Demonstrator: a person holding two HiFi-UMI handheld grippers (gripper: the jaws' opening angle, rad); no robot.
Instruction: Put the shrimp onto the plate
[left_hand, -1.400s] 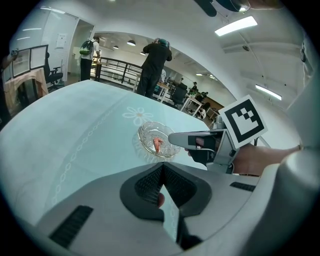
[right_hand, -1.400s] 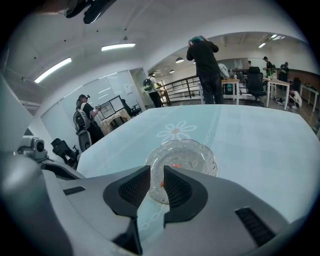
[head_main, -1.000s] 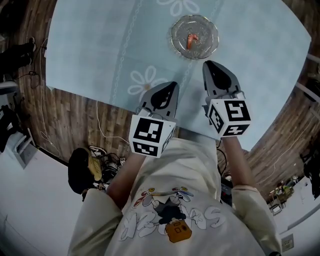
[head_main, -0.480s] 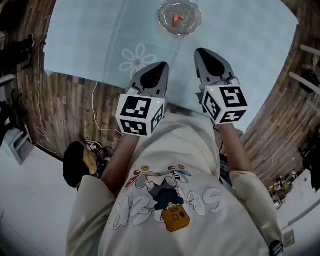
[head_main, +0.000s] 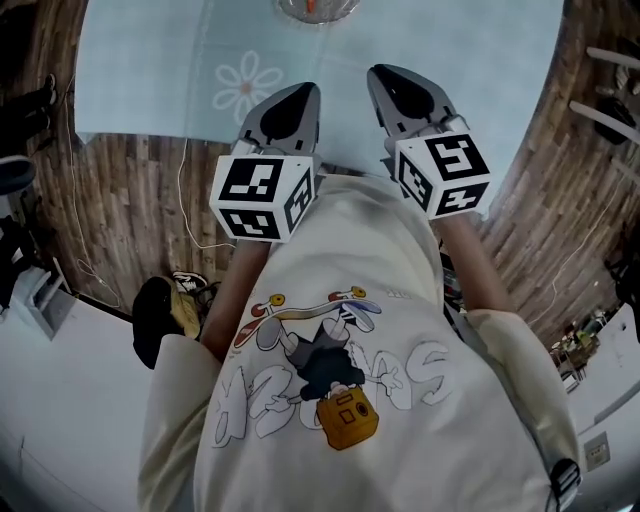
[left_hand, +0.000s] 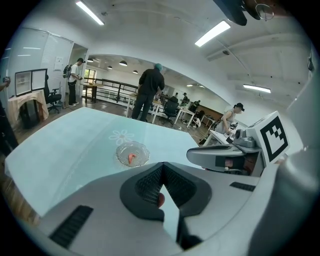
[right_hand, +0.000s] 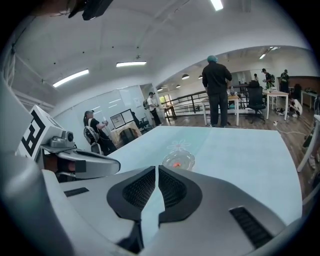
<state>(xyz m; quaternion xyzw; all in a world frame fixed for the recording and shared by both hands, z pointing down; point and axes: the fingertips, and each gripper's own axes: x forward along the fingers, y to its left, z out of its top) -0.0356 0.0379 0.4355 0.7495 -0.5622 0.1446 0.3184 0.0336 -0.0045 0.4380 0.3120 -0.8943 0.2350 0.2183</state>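
An orange shrimp (left_hand: 131, 158) lies in a clear glass plate (left_hand: 133, 154) out on the light blue table (head_main: 480, 60). In the head view the plate (head_main: 316, 9) is cut by the top edge. Both grippers hover at the table's near edge, well short of the plate. My left gripper (head_main: 291, 104) is shut, its tips meeting (left_hand: 162, 165); a small reddish spot shows at one pad's inner edge, and I cannot tell what it is. My right gripper (head_main: 398, 88) is shut too, with only a thin slit between its pads (right_hand: 157, 169) and nothing in it.
A white daisy print (head_main: 248, 82) marks the cloth left of the grippers. Wooden floor surrounds the table, with a thin cable (head_main: 190, 215) and shoes (head_main: 170, 312) at the left. Several people stand by desks beyond the table's far end (left_hand: 150, 92).
Both grippers have drawn back toward the person's body. The plate with the shrimp has slid from the upper middle of the head view to its top edge.
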